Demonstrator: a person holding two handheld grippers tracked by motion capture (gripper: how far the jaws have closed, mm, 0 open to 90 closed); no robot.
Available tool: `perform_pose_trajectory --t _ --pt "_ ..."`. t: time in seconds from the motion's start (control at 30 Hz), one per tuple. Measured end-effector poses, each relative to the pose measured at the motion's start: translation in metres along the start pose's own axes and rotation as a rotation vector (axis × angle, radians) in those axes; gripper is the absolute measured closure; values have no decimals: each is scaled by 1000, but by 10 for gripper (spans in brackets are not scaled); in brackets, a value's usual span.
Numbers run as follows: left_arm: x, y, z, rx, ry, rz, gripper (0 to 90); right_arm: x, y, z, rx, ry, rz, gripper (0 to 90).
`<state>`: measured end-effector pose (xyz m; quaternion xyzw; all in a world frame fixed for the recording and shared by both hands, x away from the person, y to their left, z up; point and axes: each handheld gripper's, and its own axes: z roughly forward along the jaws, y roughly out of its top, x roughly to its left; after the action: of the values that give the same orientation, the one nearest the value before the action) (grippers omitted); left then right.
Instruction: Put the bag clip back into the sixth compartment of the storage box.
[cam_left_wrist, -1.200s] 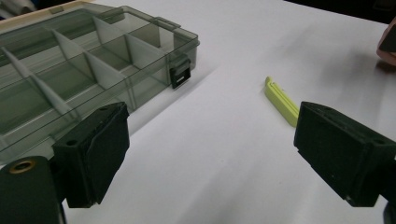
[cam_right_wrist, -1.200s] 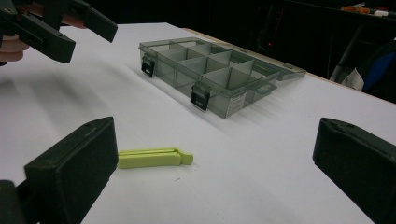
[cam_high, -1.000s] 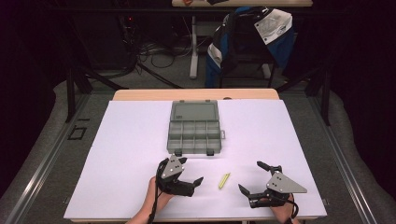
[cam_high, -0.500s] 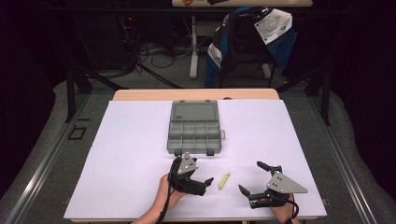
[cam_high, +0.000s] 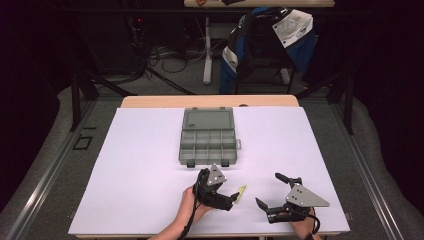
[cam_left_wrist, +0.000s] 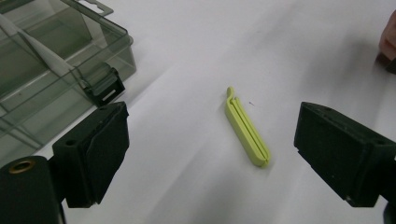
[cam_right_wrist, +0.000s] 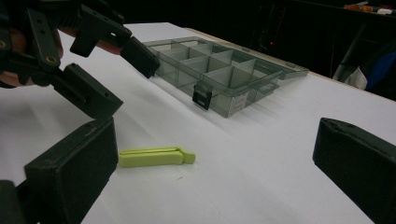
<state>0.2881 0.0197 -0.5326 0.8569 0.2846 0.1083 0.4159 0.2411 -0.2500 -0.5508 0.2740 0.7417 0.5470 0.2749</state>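
Green clip (cam_left_wrist: 246, 133) lies flat on the white surface (cam_high: 140, 165), closed, at about five o'clock from the grey compartment box (cam_high: 207, 137) and well clear of it. In the left gripper view it sits between the two black jaws, nearer the right one, with its hooked end pointing away; nothing touches it.

Left hand-held gripper (cam_high: 233, 197) hovers just at the clip's near end with its jaws wide apart, angled toward two o'clock. Right hand-held gripper (cam_high: 270, 191) rests at about three o'clock from the clip, also spread wide and holding nothing.

To take the clip cleanly, I judge the left one should come down until both pads straddle the long sides near the middle, then close square across the narrow width. A grip near either end would likely let the thin piece pivot or skid on the smooth sheet. The approach should stay low and centred, since the clip now lies off toward the right jaw.

The box stands open at twelve o'clock, lid folded back, its compartments looking bare as far as I can tell. The white sheet covers a wooden top. Beyond it the room is dark, with cables on the floor and a blue and white jacket (cam_high: 255, 45) draped over a stand at one o'clock.
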Motion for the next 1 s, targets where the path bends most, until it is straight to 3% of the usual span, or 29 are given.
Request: perform_pose_trajectory --t 0.43,0.47,0.87,1.0 --pt "-15 2 21 57 39 41 131 0 0 1 1 3 1 0" --pt "-17 2 24 52 22 37 155 0 0 1 0 3 1 0" --pt "-21 -1 34 63 28 11 466 0 0 0 -2 5 1 0" --pt "-21 -2 36 58 25 -4 519 0 0 0 -4 6 5 0"
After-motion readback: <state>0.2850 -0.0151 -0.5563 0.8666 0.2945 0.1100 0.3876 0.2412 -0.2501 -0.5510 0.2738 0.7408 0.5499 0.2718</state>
